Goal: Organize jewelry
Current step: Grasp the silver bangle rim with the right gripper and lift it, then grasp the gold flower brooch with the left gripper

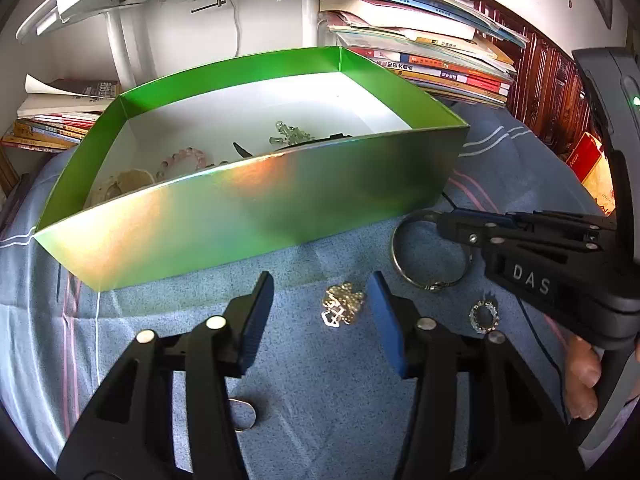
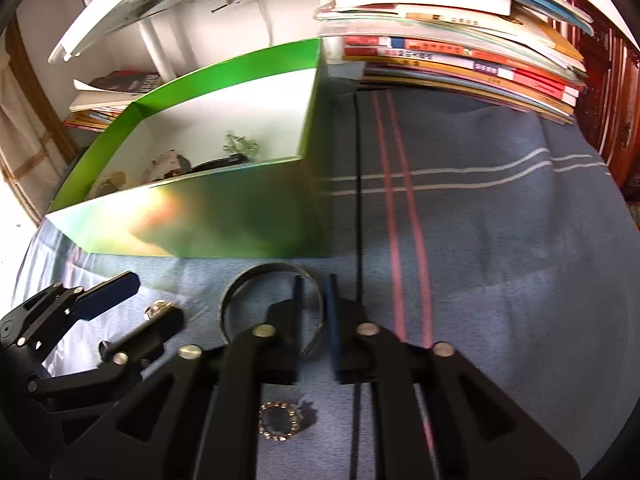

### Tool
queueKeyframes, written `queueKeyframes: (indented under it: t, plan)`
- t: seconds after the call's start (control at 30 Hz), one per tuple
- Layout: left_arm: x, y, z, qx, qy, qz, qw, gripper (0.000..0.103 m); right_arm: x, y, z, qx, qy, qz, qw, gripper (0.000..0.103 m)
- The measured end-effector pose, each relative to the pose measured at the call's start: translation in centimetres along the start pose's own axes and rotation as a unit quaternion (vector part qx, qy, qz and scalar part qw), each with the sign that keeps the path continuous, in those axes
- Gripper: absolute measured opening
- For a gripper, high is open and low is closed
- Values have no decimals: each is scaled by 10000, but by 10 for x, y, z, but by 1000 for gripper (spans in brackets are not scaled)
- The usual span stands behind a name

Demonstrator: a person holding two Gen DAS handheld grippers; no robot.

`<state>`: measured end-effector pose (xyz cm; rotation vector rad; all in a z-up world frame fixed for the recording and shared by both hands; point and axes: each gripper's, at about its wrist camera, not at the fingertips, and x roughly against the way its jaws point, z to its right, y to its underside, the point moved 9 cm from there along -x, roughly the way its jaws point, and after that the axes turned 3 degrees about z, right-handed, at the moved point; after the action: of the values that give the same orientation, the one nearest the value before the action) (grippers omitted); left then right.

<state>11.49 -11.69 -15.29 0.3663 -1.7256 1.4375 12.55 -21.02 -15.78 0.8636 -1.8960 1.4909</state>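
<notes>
A green box (image 1: 208, 216) (image 2: 224, 216) with a white inside stands on the blue cloth and holds several pieces of jewelry (image 1: 290, 134). My left gripper (image 1: 320, 308) is open, its fingers either side of a gold chain pendant (image 1: 343, 304) lying on the cloth. My right gripper (image 2: 314, 308) (image 1: 452, 224) has its jaws narrowly apart around the rim of a silver bangle (image 2: 236, 292) (image 1: 430, 282) on the cloth; I cannot tell whether they grip it. A small sparkly ring (image 1: 484, 316) (image 2: 279, 420) lies near the bangle.
Stacks of books (image 1: 420, 48) (image 2: 460, 52) stand behind the box, with more books (image 1: 60, 116) at the left under a white shelf. A thin ring (image 1: 242, 414) lies under my left gripper. A black cord (image 2: 357, 184) runs across the cloth.
</notes>
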Motion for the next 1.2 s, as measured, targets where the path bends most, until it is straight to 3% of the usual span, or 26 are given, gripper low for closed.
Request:
queueKeyframes:
  t: [0.07, 0.23, 0.43, 0.5, 0.57, 0.67, 1.2]
  plan:
    - [1, 0, 3, -1, 61, 17, 10000, 57, 0, 0, -4, 81, -14, 10, 10000, 27]
    - [-1, -1, 8, -147, -24, 55, 9999, 59, 0, 0, -7, 266, 168, 67, 9995, 27]
    - [-4, 0, 7, -92, -27, -9, 10000, 59, 1, -1, -4, 251, 237, 119, 9993, 15]
    - [-6, 1, 6, -88, -58, -46, 9999, 57, 1, -1, -3, 259, 314, 127, 9991, 12]
    - [-9, 3, 5, -151, -168, -82, 9997, 45, 2, -1, -2, 271, 386, 139, 9988, 11]
    - [-9, 4, 7, -302, -244, -60, 9992, 40, 2, -2, -1, 254, 416, 154, 9987, 11]
    - [-7, 6, -5, -22, -280, -99, 9996, 37, 4, 0, 9, 71, 538, 163, 9984, 11]
